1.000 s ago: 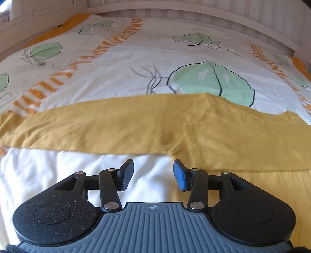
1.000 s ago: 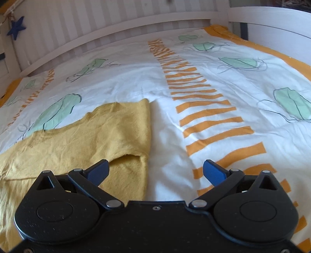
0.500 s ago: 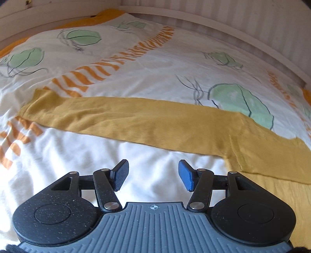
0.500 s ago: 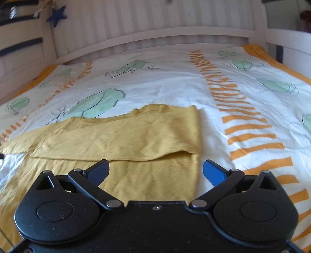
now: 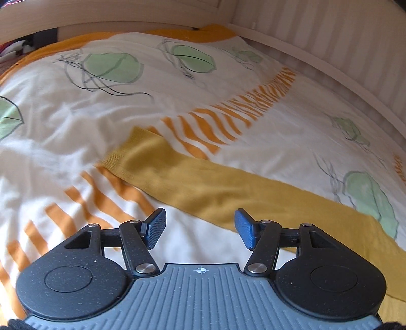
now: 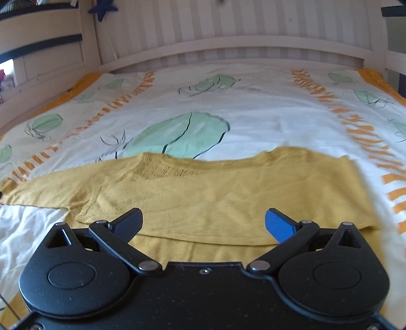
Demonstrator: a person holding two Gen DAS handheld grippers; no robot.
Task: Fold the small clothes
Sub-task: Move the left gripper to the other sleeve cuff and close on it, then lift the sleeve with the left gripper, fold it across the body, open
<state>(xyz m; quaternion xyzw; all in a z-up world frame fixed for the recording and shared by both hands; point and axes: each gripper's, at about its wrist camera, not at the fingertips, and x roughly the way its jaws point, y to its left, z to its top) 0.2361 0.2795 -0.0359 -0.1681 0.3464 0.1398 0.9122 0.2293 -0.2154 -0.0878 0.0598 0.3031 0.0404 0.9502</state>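
Observation:
A mustard-yellow long-sleeved top (image 6: 228, 193) lies flat on the bed, its right side folded over the body. Its left sleeve (image 5: 203, 187) stretches out straight, with the ribbed cuff (image 5: 121, 154) at the far left end. My left gripper (image 5: 200, 227) is open and empty, hovering just in front of the sleeve's near edge. My right gripper (image 6: 203, 223) is open wide and empty, above the folded body of the top.
The bed cover (image 6: 253, 106) is white with green leaf prints and orange stripes. A white slatted headboard (image 6: 228, 48) runs along the far side. A side rail (image 5: 127, 28) borders the bed on the left. A blue star (image 6: 102, 9) hangs at the corner post.
Both grippers have swung to the left. The left view now reaches the sleeve's cuff. The right view now centres on the top's folded body. Both stayed open.

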